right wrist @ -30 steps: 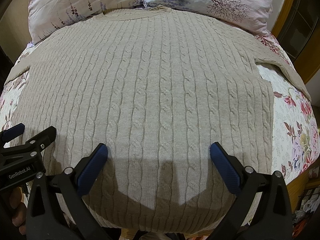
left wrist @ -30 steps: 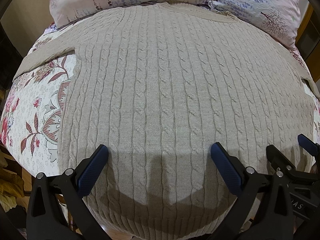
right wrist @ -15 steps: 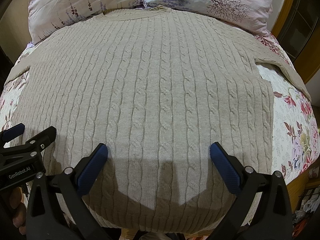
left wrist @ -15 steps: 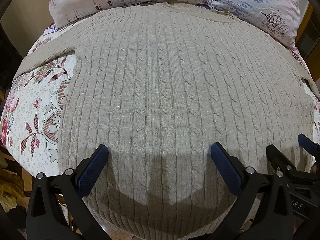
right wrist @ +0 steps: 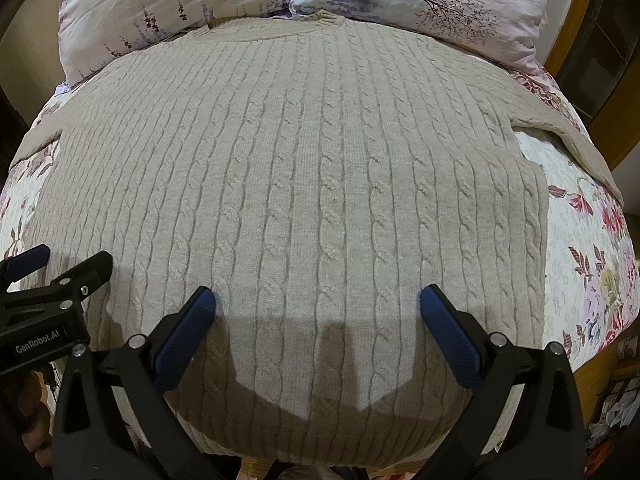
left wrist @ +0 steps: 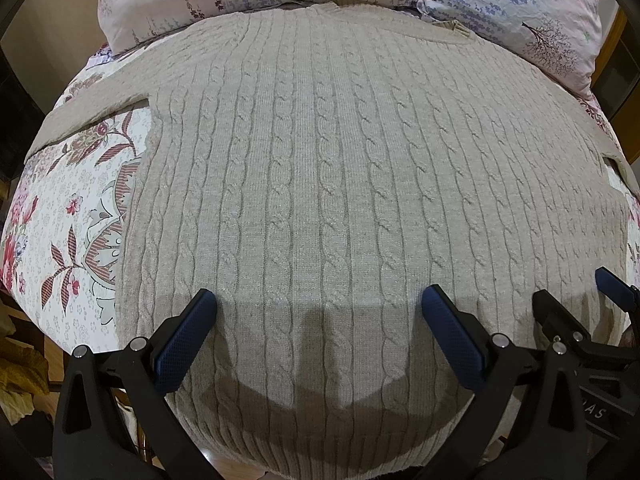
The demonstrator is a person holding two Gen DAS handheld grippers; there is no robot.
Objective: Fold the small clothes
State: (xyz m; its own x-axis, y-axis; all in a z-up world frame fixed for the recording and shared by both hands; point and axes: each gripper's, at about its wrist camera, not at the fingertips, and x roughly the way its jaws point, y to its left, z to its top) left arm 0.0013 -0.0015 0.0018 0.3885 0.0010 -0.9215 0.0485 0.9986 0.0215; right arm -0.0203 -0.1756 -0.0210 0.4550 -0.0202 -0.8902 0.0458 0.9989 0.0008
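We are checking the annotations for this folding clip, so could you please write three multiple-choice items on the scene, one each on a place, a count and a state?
1. Where does the beige cable-knit sweater lie?
A. spread flat on the floral bedspread
B. hanging on a rail
C. inside a basket

2. How many floral pillows lie beyond the sweater's neckline?
A. none
B. two
C. four

3. How do the jaws of the left gripper and right gripper stand?
A. both shut on the hem
B. one shut, one open
C. both open, holding nothing

Answers:
1 A: both sleeves stretch out sideways over the bedspread.
2 B: a pink pillow with purple sprigs and a pillow with a tree print sit side by side.
3 C: knit shows across the wide gap between each pair of blue pads.
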